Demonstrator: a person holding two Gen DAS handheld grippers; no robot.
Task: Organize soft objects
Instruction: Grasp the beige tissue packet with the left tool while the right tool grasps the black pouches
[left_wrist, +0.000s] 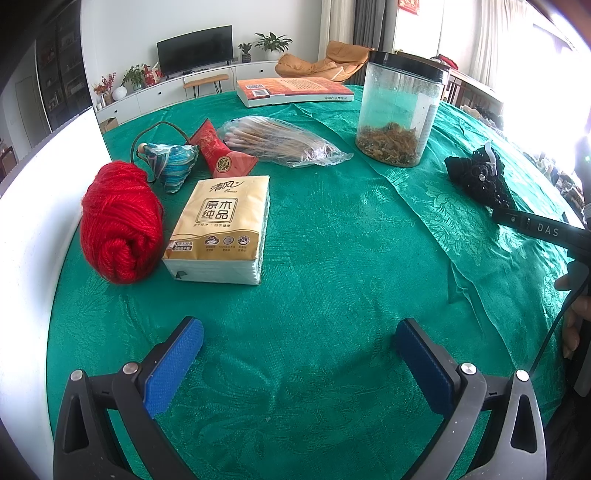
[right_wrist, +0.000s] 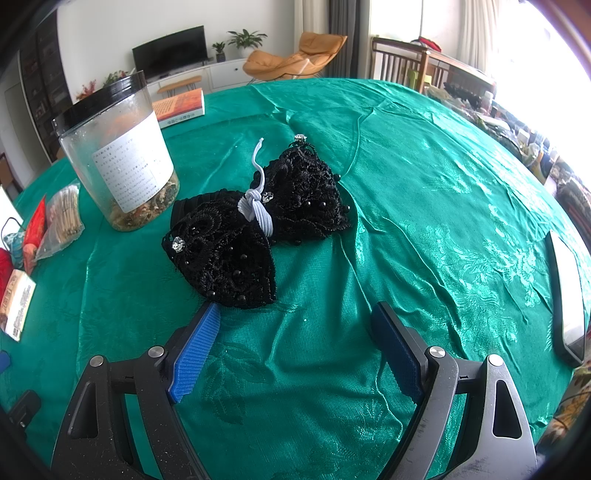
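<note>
On the green tablecloth (left_wrist: 332, 258), a red yarn ball (left_wrist: 120, 225) lies at the left beside a tissue pack (left_wrist: 221, 229). Behind them are a blue striped pouch (left_wrist: 171, 164) and a red sachet (left_wrist: 218, 151). My left gripper (left_wrist: 299, 354) is open and empty, hovering short of the tissue pack. A black lace bow with a white elastic (right_wrist: 255, 229) lies in front of my right gripper (right_wrist: 295, 343), which is open and empty, its left fingertip (right_wrist: 207, 321) just beside the bow's near edge. The bow also shows in the left wrist view (left_wrist: 476, 177).
A clear jar with a black lid and dried bits (left_wrist: 399, 110) stands mid-table, also seen in the right wrist view (right_wrist: 118, 155). A bag of cotton swabs (left_wrist: 280, 140) and a book (left_wrist: 291, 90) lie behind. A white board (left_wrist: 33, 229) stands at left. A phone (right_wrist: 567, 295) lies at right.
</note>
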